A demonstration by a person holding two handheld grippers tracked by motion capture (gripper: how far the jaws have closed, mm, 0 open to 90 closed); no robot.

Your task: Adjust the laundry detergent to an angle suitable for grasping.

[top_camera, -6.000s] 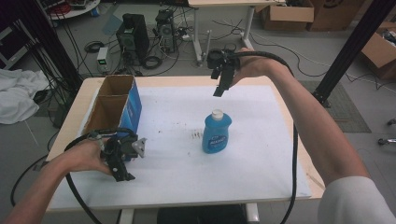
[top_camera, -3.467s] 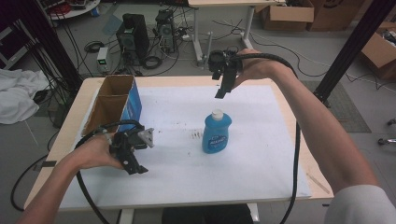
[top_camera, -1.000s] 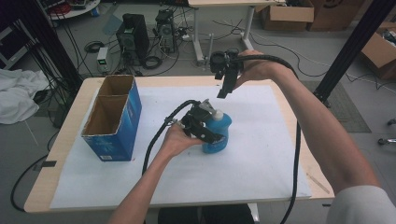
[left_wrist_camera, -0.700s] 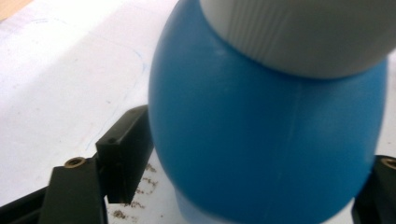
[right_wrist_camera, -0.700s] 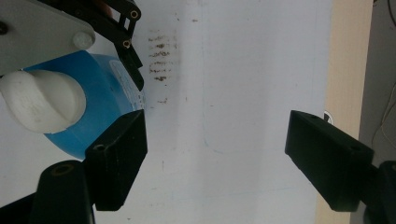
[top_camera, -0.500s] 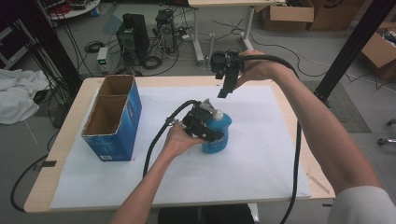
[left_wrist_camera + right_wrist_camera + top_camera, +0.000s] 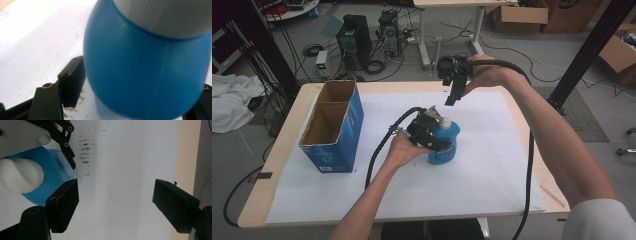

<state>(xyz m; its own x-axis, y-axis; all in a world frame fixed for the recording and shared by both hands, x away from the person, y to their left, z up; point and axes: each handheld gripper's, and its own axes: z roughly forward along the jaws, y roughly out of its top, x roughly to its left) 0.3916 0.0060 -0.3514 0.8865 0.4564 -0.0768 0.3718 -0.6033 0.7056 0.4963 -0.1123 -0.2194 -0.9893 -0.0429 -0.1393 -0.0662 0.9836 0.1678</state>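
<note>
A blue bottle (image 7: 448, 146) with a white cap stands upright mid-table on the white sheet (image 7: 492, 165). My left gripper (image 7: 435, 136) reaches it from the left. Its jaws have just been closing with the bottle (image 7: 145, 75) between them, and both black pads now sit against the bottle's sides. My right gripper (image 7: 451, 101) hangs above the far side of the table, pointing down, apart from the bottle. Its jaws (image 7: 115, 202) stand open with only the white sheet between them. The bottle (image 7: 50, 182) and the left gripper lie at the upper left of the right gripper view.
A tall blue cardboard box (image 7: 334, 125), open at the top with two compartments, stands at the table's left. The wooden table edge (image 7: 292, 165) frames the white sheet. Cables trail from both grippers. Computers, cables and boxes sit on the floor behind.
My left gripper has come from the front left of the table, near the box, across to the bottle and stays at it. The right gripper has kept its place above the far edge.
</note>
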